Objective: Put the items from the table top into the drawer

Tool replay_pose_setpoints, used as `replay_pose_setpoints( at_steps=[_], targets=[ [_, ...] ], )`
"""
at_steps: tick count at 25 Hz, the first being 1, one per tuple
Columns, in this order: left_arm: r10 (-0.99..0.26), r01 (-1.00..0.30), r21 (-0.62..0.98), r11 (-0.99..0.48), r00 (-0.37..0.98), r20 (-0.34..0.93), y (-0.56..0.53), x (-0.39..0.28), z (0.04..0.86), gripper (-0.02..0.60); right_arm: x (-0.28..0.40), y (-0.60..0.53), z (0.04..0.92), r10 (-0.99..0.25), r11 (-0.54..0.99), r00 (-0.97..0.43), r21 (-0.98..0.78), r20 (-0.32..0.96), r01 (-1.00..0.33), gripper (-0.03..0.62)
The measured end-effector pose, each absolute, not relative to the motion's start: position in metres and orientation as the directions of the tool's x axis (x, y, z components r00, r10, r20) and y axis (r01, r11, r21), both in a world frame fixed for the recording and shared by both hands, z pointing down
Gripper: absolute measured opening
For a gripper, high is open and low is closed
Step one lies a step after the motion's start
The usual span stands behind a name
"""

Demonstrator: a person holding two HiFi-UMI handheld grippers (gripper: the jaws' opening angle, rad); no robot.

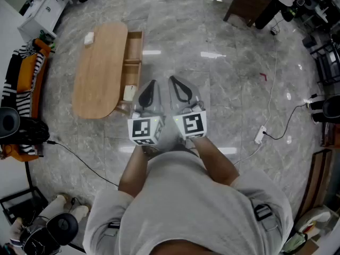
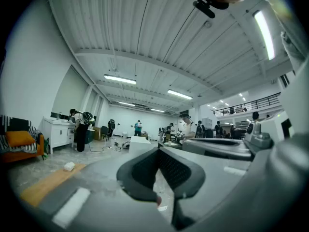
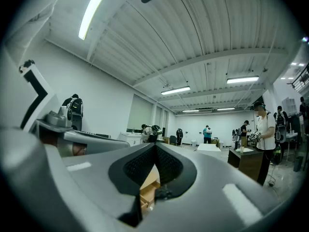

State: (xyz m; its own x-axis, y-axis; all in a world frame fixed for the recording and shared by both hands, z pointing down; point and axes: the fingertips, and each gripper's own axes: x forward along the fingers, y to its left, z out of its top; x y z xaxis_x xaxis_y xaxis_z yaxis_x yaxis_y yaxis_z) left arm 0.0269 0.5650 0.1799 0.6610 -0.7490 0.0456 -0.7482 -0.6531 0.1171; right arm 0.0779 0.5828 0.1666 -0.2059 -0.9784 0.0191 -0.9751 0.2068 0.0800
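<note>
White item (image 1: pixel 88 37) lies on far end of oval wooden bench (image 1: pixel 101 73). Open drawer (image 1: pixel 134 49) juts from the bench's right side, with a pale item (image 1: pixel 129 93) at its near end. Left gripper (image 1: pixel 151 84) and right gripper (image 1: pixel 174 79) are held level, side by side, just off the bench's near corner. Both have jaws closed together on nothing.

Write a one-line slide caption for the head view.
Shut, empty left gripper and right gripper near a wooden table with open drawer, white item on top.

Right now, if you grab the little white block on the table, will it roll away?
Probably not: the white block looks boxy and flat, so it should stay put. Being small, it's likely light.
</note>
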Motion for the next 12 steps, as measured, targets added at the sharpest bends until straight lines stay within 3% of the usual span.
replay_pose_setpoints(
  at_steps=[12],
  targets=[
    [-0.783,-0.784,0.105,-0.611,0.619,0.068,0.545,0.07,0.192,0.02,0.129,0.566,0.174,-0.97,0.243,-0.242,0.066,0.015,-0.968,0.006]
  ],
)
